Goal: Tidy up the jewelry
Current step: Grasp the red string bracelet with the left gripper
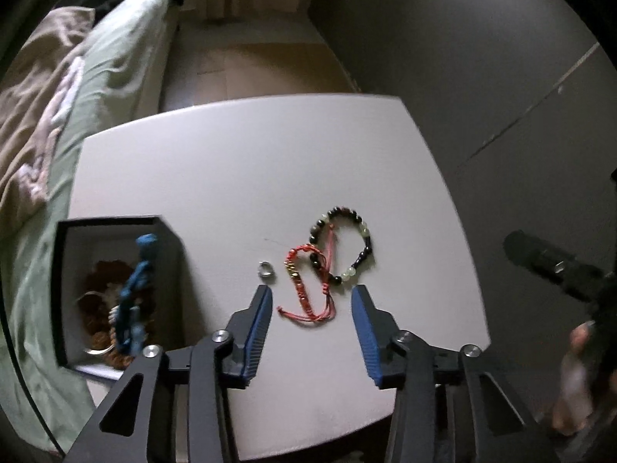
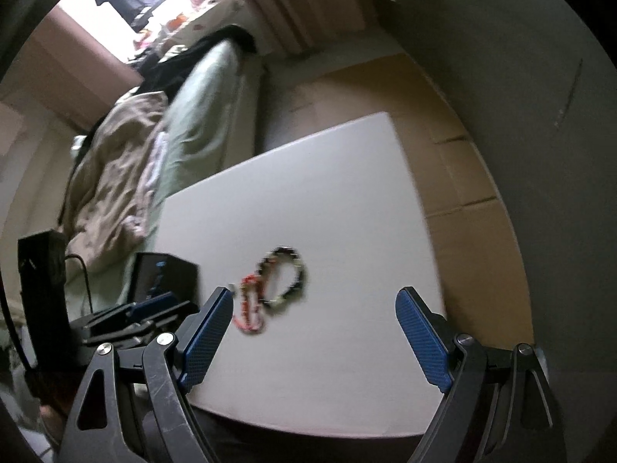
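A: Left gripper [image 1: 311, 295], jaws part open, nothing held, poised over red cord bracelet [image 1: 308, 285]. Right gripper [image 2: 314, 301] wide, empty.

B: Step looks like picking next piece. Calls for lowering, pinching cord.

A: Beyond lie small ring [image 1: 265, 270], beaded bracelet [image 1: 343, 249]; open box [image 1: 115, 289] left, partly filled.
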Tool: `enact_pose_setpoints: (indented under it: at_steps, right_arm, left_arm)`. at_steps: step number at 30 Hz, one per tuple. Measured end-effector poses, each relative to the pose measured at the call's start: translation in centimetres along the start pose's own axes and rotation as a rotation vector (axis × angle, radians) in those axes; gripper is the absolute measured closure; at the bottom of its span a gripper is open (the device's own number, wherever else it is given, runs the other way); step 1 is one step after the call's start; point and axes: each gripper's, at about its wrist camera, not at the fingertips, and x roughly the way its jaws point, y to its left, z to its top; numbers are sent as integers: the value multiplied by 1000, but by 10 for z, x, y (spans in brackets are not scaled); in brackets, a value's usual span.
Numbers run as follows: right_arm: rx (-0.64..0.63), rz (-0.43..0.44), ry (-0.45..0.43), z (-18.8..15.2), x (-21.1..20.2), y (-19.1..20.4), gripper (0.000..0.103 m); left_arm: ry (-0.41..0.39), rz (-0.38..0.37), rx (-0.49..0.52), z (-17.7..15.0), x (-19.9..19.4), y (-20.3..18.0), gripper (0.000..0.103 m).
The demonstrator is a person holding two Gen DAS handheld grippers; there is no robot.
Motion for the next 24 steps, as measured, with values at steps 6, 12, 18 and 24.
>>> enact_pose_setpoints:
  at_steps: [6, 12, 18, 24]
  right_arm:
    - [38, -36, -7, 4, -3, -19, 15]
    - [45, -67, -16, 10, -5, -26, 15]
    - [41, -70, 2, 10, 5, -21, 15]
    - [-21, -27, 16, 12, 16, 3, 15]
  left_arm:
    - [69, 23, 61, 7, 32, -19, 69]
    - [144, 75, 123, 2, 67, -29, 84]
    - [131, 68, 114, -1, 66, -20, 99]
    - [70, 7, 77, 7, 41, -2, 99]
